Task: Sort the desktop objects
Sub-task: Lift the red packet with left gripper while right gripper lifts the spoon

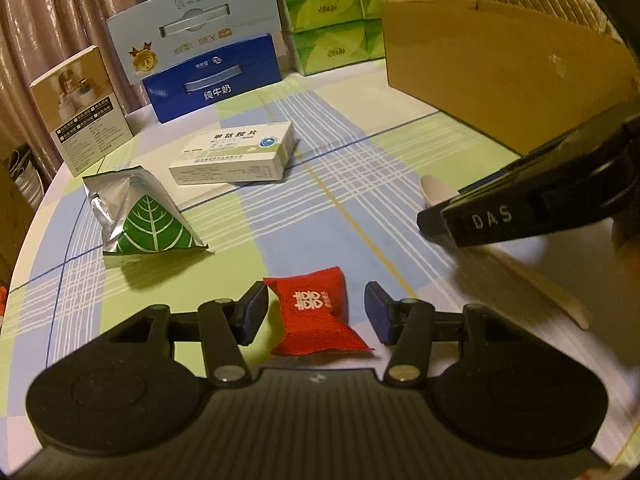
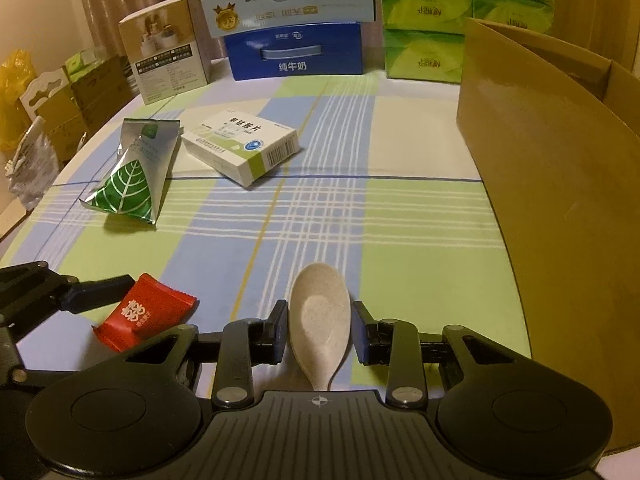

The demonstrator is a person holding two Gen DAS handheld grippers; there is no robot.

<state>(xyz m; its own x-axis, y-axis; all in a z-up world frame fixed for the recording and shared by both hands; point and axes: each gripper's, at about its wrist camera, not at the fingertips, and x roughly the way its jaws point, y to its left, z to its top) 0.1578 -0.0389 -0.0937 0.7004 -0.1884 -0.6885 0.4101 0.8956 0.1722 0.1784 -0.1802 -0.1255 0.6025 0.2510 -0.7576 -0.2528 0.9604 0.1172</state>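
A red candy packet (image 1: pixel 318 312) lies on the checked tablecloth between the fingers of my left gripper (image 1: pixel 316 314), which is open around it with gaps on both sides. It also shows in the right wrist view (image 2: pixel 144 312). A beige spoon (image 2: pixel 320 320) lies bowl-forward between the fingers of my right gripper (image 2: pixel 320 330), which is open; the pads stand close to the bowl's sides. In the left wrist view the spoon (image 1: pixel 434 190) is partly hidden by the right gripper. A green-leaf foil pouch (image 1: pixel 140 216) and a white medicine box (image 1: pixel 236 152) lie farther back.
A large open cardboard box (image 2: pixel 560 168) stands on the right. At the back stand two blue milk cartons (image 2: pixel 294 50), green tissue packs (image 2: pixel 424 20) and a small beige product box (image 2: pixel 168 52). The table edge (image 2: pixel 60 168) curves away on the left.
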